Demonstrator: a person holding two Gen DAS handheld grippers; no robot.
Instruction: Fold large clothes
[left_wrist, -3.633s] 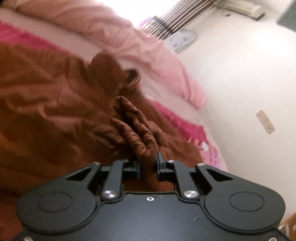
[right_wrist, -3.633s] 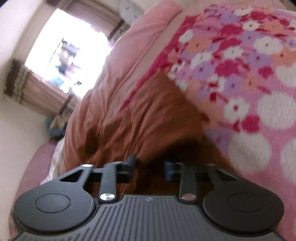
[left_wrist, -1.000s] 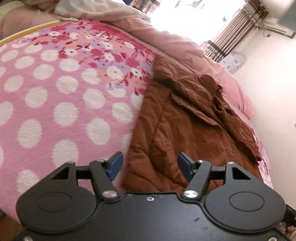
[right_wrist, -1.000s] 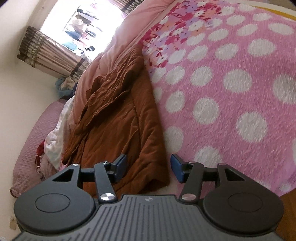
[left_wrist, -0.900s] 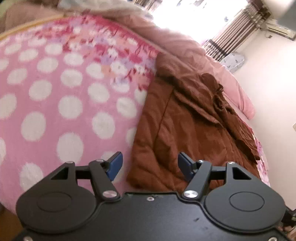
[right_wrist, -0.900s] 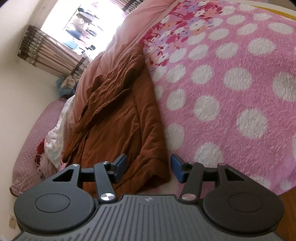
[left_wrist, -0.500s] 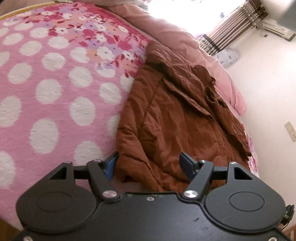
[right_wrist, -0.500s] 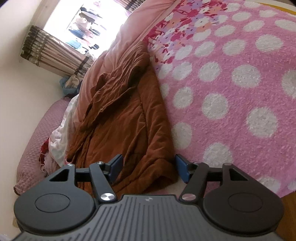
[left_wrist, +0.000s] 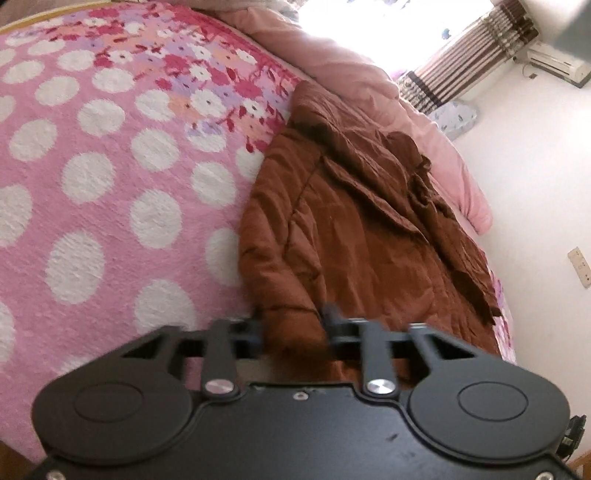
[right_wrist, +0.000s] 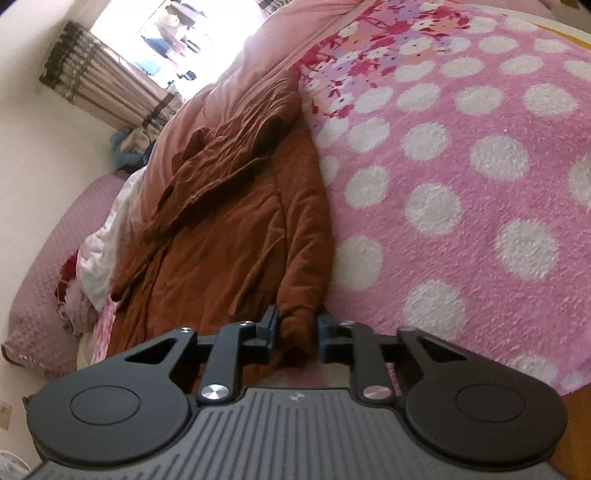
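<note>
- My left gripper (left_wrist: 291, 325) sits at the near hem of the coat (left_wrist: 354, 236); its jaws are closed on a bunched corner of brown cloth that fills the gap between them.
- My right gripper (right_wrist: 295, 332) is clamped on the other near corner of the coat (right_wrist: 236, 229), a rounded, padded fold pinched between the blue pads (right_wrist: 324, 334).
- The coat lies lengthwise on the blanket (left_wrist: 92, 177), running away from both grippers toward the duvet (left_wrist: 351, 77) at the far end; its long edge rests on the blanket's dotted part.
- Coat: rust-brown, quilted, matt, deeply creased; a flap and a crumpled collar or hood lie on top near the far end.
- Blanket: fleecy pink pile with white dots, and a band of red, white and lilac flowers at the far side.
- Duvet: smooth pale pink, in soft rolls.
- Beyond it, a bright window with a striped brown curtain (right_wrist: 99, 77).
</note>
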